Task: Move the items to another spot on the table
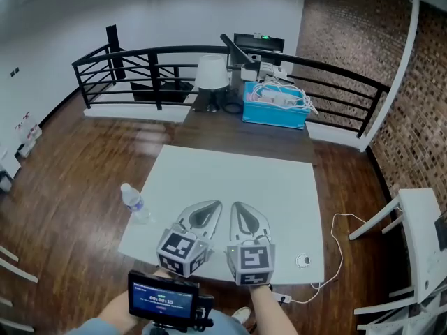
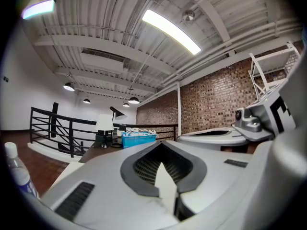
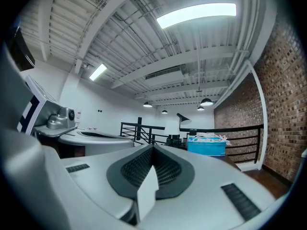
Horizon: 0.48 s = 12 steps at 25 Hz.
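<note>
Your left tongs (image 1: 217, 205) and your right tongs (image 1: 236, 206) are both shut tight, with nothing in them. They are side by side over the near part of the table (image 1: 237, 176) and point across it. A bottle (image 1: 133, 202) stands at the table's left edge. A small round thing (image 1: 302, 260) lies by the table's near right corner; it is too small to tell what it is. Past the table's far side are a blue box (image 1: 274, 110) and a lamp (image 1: 211, 73).
</note>
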Tool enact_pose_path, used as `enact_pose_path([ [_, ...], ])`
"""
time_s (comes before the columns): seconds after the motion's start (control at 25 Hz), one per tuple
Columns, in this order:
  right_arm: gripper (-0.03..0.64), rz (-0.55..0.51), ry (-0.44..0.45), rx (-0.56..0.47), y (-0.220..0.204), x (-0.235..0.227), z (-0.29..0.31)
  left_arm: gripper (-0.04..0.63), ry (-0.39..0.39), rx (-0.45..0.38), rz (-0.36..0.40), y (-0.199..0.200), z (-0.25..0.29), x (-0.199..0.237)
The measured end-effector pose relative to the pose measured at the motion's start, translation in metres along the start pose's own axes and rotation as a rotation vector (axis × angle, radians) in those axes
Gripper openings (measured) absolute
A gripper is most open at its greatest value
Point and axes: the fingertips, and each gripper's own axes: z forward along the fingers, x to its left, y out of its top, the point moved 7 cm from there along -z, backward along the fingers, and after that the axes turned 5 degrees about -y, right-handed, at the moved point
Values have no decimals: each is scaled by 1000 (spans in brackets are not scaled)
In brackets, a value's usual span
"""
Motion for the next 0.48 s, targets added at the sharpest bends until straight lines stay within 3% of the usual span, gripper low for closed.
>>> enact_pose_path([
  [0.48,0,-11,2,1,-1,0,-2,6,-18,-7,17,2,-2,-5],
])
